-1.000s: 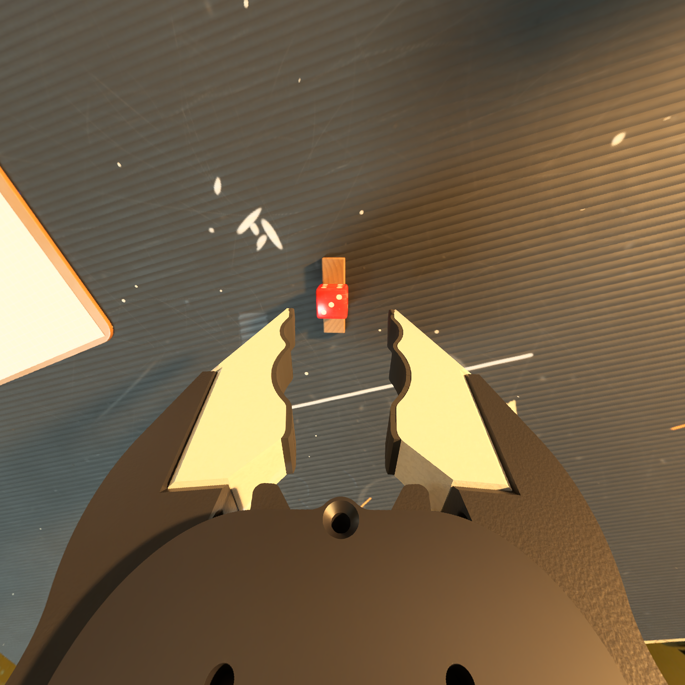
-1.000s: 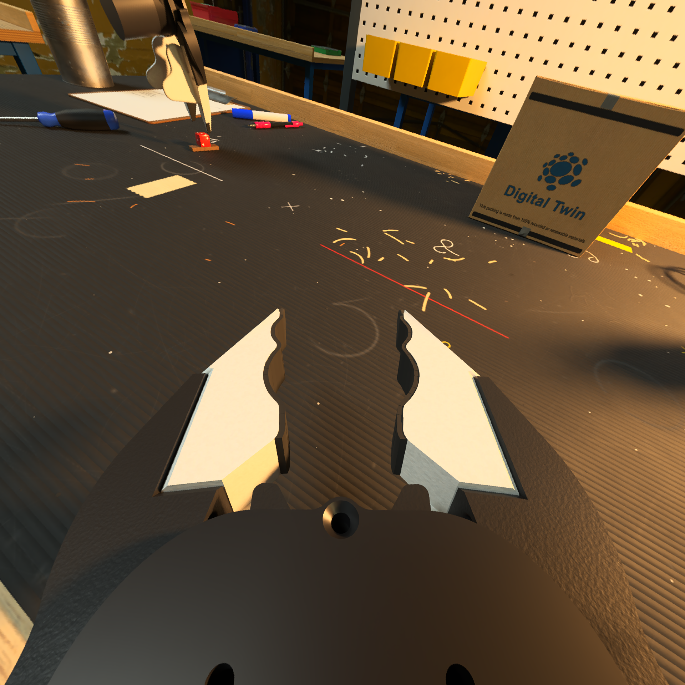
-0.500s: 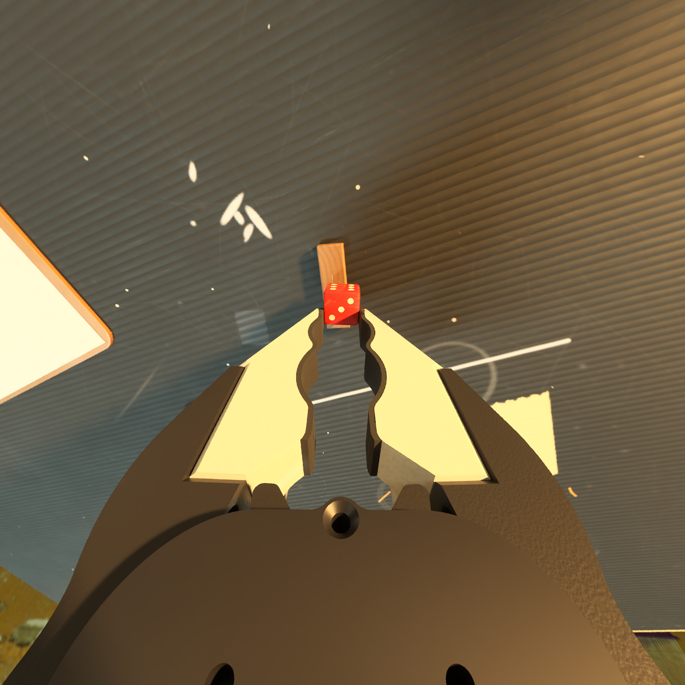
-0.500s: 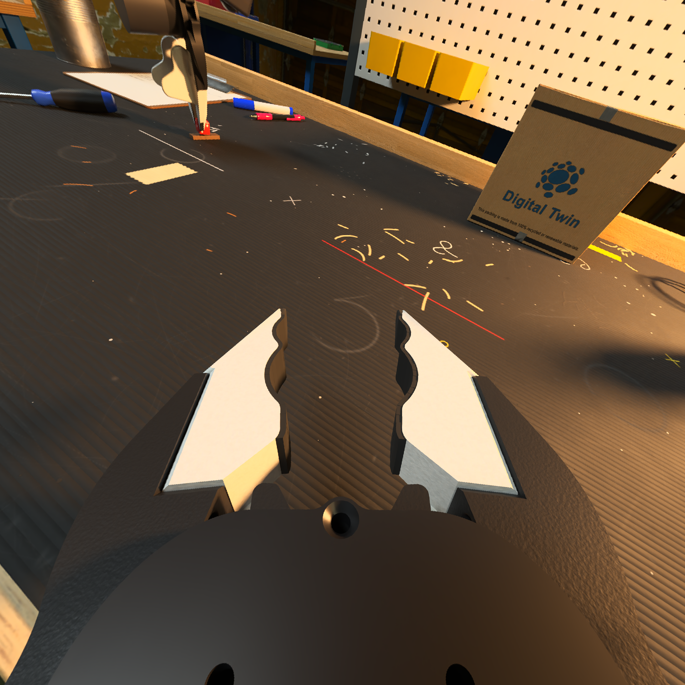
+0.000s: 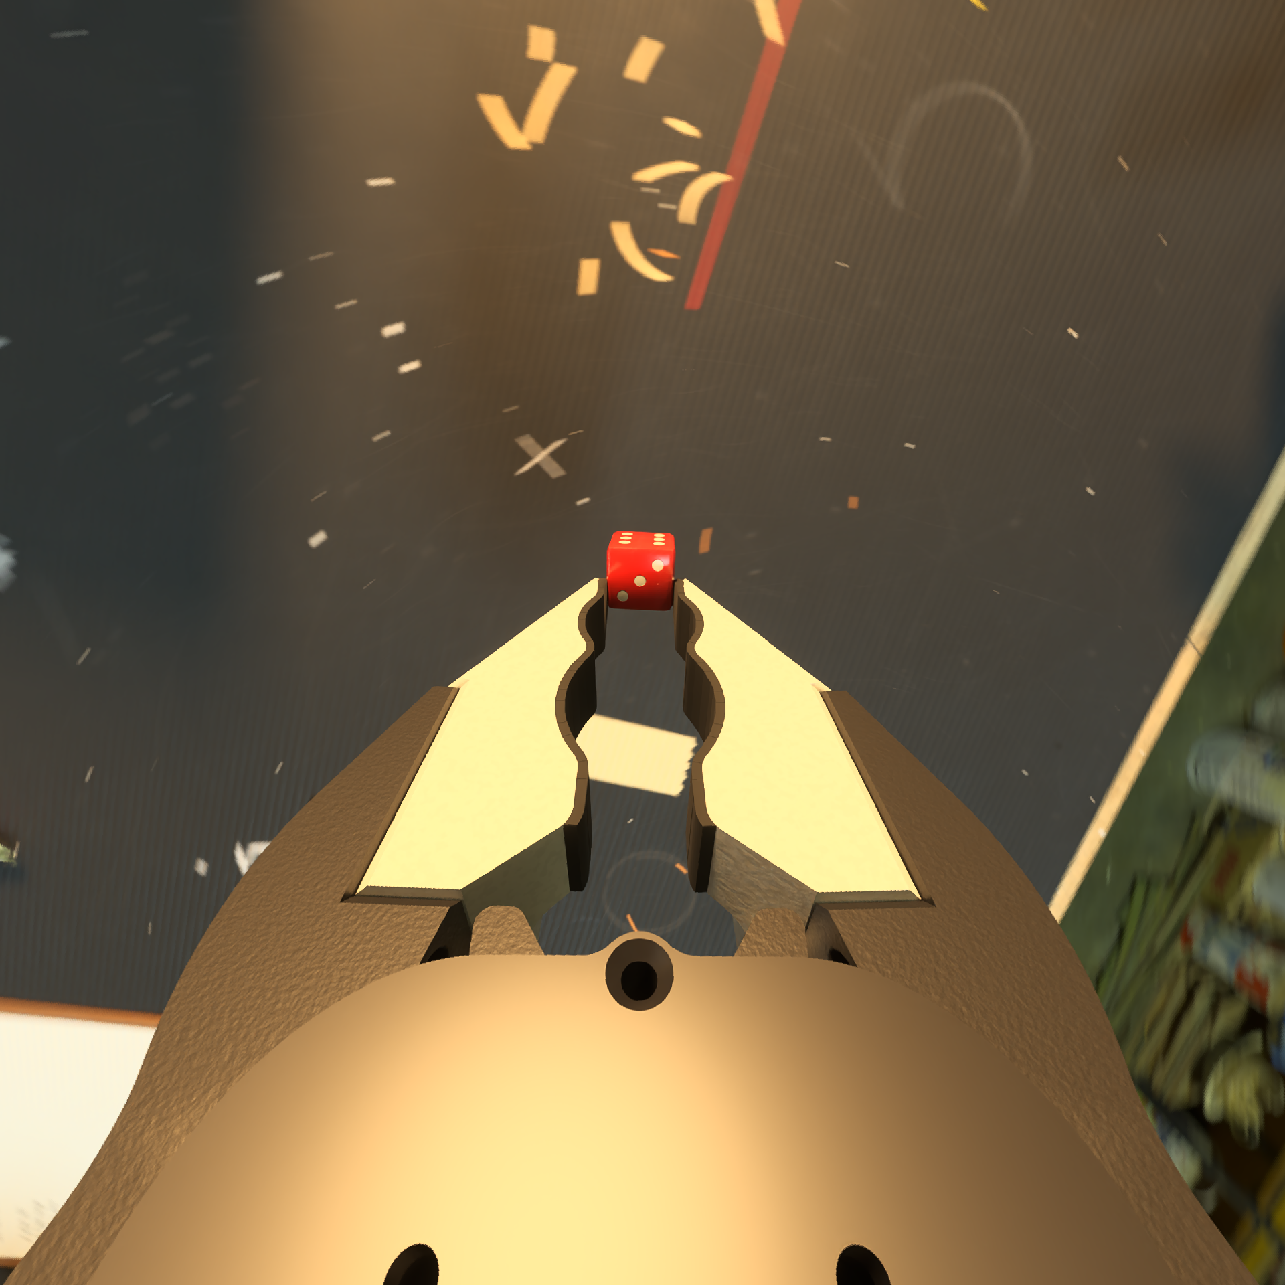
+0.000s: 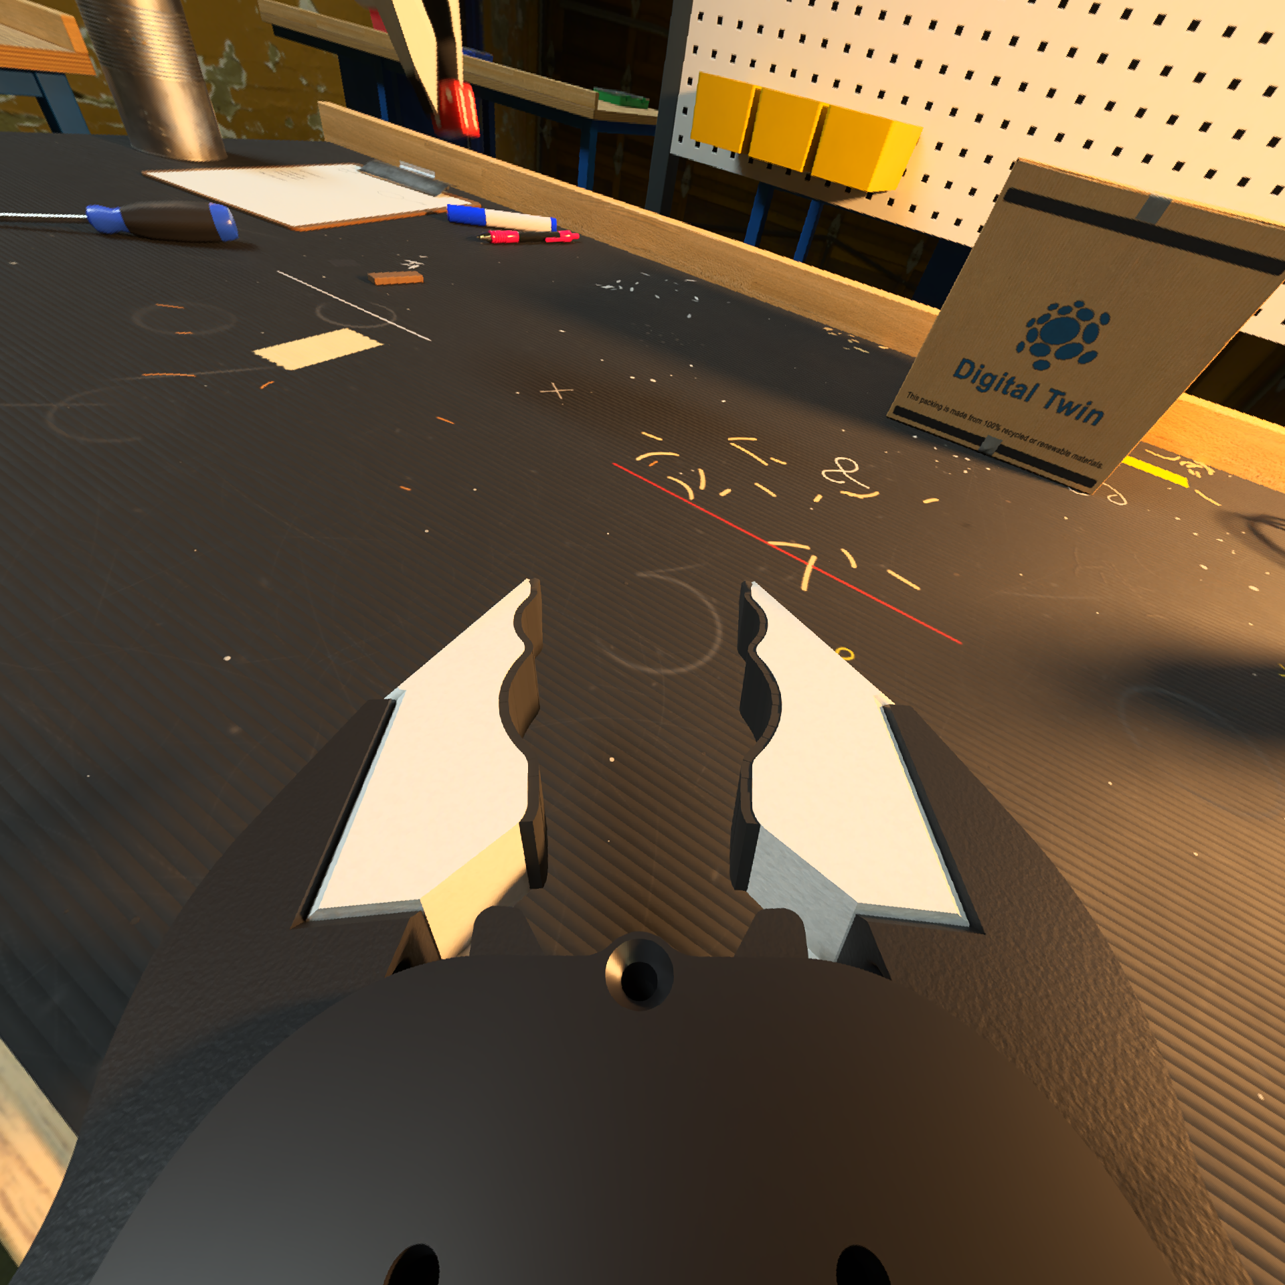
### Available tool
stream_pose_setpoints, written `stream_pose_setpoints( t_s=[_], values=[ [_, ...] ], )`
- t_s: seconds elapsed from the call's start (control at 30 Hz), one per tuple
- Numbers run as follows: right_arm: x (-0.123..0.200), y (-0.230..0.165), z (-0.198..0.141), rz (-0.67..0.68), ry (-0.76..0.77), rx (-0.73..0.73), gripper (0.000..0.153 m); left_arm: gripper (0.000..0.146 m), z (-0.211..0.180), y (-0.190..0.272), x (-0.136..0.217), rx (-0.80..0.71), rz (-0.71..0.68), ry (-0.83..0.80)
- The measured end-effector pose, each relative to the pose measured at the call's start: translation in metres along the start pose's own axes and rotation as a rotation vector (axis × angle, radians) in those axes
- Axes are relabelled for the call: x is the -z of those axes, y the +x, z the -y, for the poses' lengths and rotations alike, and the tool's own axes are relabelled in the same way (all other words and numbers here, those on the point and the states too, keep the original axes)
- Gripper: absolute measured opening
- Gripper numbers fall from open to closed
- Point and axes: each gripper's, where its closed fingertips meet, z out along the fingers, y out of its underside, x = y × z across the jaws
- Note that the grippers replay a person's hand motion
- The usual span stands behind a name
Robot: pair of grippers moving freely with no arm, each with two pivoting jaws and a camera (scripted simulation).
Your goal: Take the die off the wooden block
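My left gripper (image 5: 640, 590) is shut on the red die (image 5: 640, 570), pinched between its fingertips and held well above the dark mat. In the right wrist view the die (image 6: 457, 106) hangs high in the air at the top, held by the left gripper (image 6: 450, 94). The small wooden block (image 6: 395, 278) lies bare on the mat at the far left, below and left of the die. The block does not show in the left wrist view. My right gripper (image 6: 640, 591) is open and empty, low over the mat in the foreground.
A clipboard with paper (image 6: 306, 195), a blue-handled screwdriver (image 6: 163, 221), a marker (image 6: 500, 218) and a red pen (image 6: 530, 238) lie beyond the block. A cardboard box (image 6: 1092, 327) leans at the right. A pale tape patch (image 6: 316, 348) and a red line (image 6: 786, 553) mark the mat.
My left gripper closed on the die, then lifted it off the block and carried it up and away. The block stays on the mat. The right gripper has barely moved.
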Motion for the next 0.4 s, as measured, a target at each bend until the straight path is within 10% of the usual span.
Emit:
stream_pose_setpoints(
  t_s=[0.4],
  values=[
    [0.000, 0.003, -0.004, 0.000, -0.023, 0.012, 0.056, 0.018, 0.065, 0.085, -0.147, -0.323, -0.150, -0.318]
  ],
)
